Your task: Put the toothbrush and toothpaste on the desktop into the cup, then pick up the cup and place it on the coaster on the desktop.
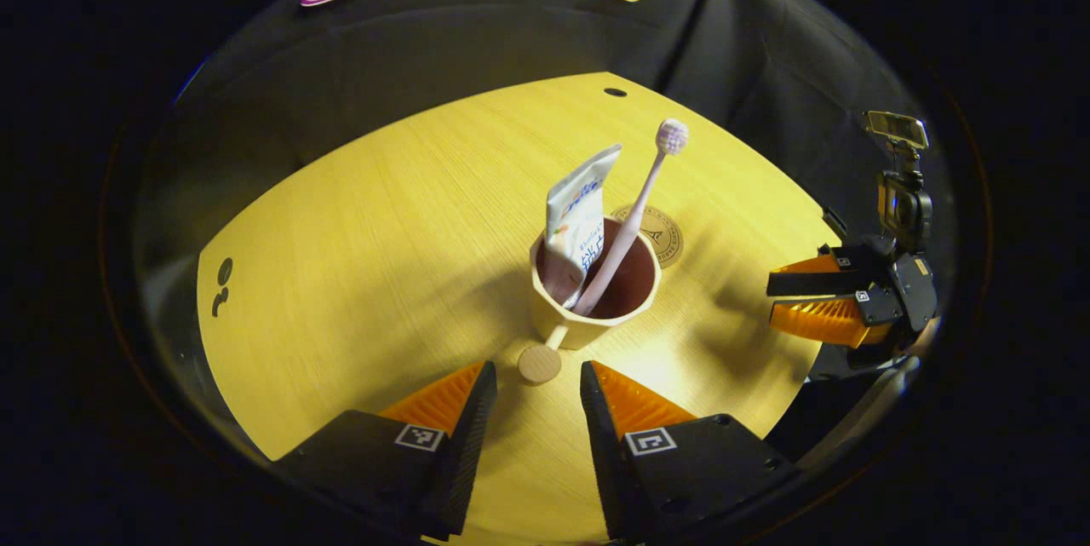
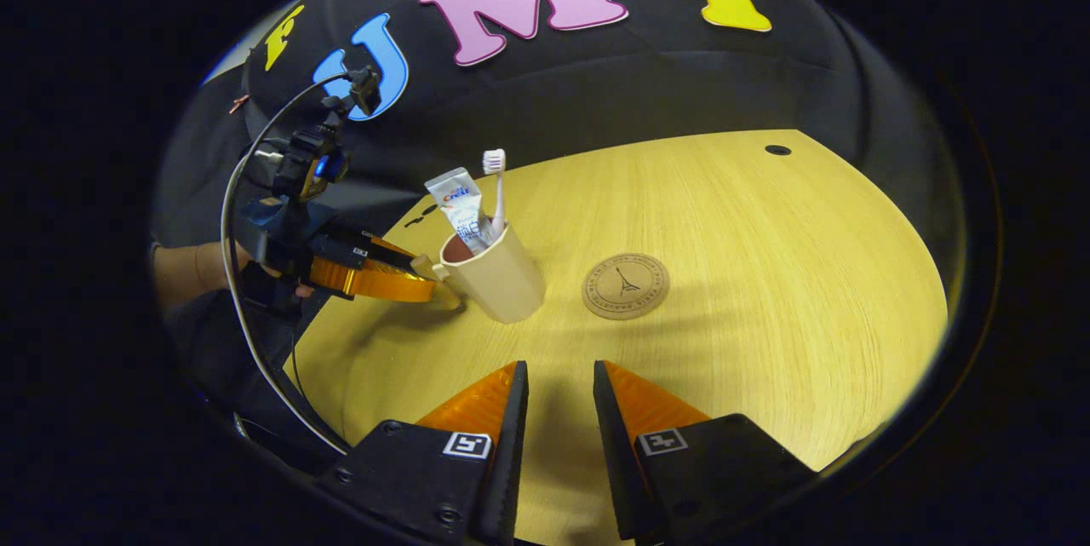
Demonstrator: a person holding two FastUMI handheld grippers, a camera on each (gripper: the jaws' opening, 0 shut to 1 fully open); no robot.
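Observation:
A beige cup (image 1: 596,307) stands upright on the wooden table (image 1: 383,231), with a white toothpaste tube (image 1: 579,214) and a pink toothbrush (image 1: 634,205) leaning inside it, brush head up. The cup's handle ends in a round knob (image 1: 540,363), which lies between the tips of my left gripper (image 1: 536,380); the fingers are open and do not press on it. Just behind the cup lies a round coaster (image 1: 660,235). In the right gripper view the cup (image 2: 498,278) is left of the coaster (image 2: 626,284). My right gripper (image 2: 559,376) hovers open over bare table, holding nothing.
The other gripper (image 1: 775,299) hangs by the table's right edge in the left gripper view. A hand (image 2: 187,269) and a cable (image 2: 234,273) lie behind the left gripper (image 2: 426,282). A small hole (image 2: 777,150) marks the table's far side.

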